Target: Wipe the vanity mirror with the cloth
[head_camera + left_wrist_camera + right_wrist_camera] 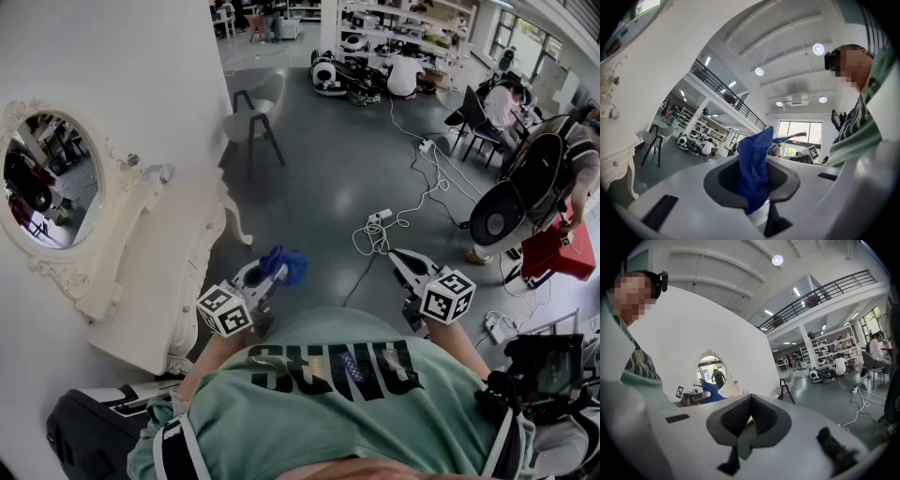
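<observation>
Left gripper (265,278): fingers (723,182) pinching the blue cloth (284,263). The cloth is bunched between them, one end sticking up past the tips and a bit hanging below.
Right gripper (401,261): fingers (765,414) pressed together, nothing between them.
Both grippers are held out in front of the person's chest, over the grey floor (337,178), apart from each other and not over the worktop (155,281).
Mirror (49,180): oval glass in an ornate white frame, upright at the wall-side edge of the white worktop, against the white wall (112,56).
The cloth is off the front edge of the worktop, clear of the glass, no contact with it.
The right gripper view shows the mirror straight ahead with the left gripper and cloth in front of it.
Behind on the floor: a chair (253,112) and loose cables (394,220).
</observation>
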{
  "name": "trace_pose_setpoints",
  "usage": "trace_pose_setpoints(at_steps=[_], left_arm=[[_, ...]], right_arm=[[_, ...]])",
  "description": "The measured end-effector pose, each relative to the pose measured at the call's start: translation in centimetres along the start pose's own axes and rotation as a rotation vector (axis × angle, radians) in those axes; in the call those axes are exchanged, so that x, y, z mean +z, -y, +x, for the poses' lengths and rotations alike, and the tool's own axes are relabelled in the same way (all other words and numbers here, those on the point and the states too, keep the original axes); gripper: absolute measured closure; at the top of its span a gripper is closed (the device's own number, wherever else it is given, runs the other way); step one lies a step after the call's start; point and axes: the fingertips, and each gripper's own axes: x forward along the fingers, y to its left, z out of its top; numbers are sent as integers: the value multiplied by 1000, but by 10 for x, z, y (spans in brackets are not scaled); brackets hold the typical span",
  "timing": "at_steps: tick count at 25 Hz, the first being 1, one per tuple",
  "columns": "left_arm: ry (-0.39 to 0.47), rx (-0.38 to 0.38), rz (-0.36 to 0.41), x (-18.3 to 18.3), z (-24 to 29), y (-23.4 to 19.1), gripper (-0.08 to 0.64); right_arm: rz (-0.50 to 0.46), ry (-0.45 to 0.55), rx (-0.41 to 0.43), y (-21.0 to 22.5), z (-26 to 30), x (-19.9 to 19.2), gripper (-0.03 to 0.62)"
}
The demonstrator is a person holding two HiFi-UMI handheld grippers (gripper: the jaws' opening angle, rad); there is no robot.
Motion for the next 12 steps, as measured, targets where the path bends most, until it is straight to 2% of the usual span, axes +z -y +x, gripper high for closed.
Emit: trace_pose_setpoints(at_steps=[7, 12], left_arm=[[-14, -4, -17, -9, 17, 6, 479], [-31, -9, -18, -21, 33, 16, 479]], right_arm=[[-17, -1, -3, 11, -10, 2, 589], [22, 4, -12, 28, -21, -1, 588]])
